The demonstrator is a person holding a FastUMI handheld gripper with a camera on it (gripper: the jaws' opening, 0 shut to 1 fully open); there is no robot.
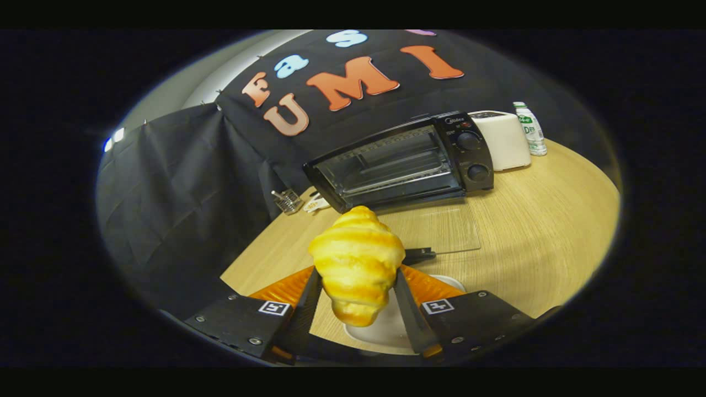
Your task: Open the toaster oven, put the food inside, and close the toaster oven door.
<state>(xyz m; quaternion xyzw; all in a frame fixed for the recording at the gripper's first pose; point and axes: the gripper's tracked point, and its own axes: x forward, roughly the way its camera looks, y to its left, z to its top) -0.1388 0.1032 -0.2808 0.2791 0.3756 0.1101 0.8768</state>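
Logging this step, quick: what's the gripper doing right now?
Gripper: shut on the croissant, held above the white plate, short of the open toaster oven.

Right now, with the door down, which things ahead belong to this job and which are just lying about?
Job: croissant gripped between the closed jaws of the gripper; toaster oven beyond, its glass door folded flat on the table; white plate under the croissant.

Lying about: white toaster, drink bottle, small glass holder.
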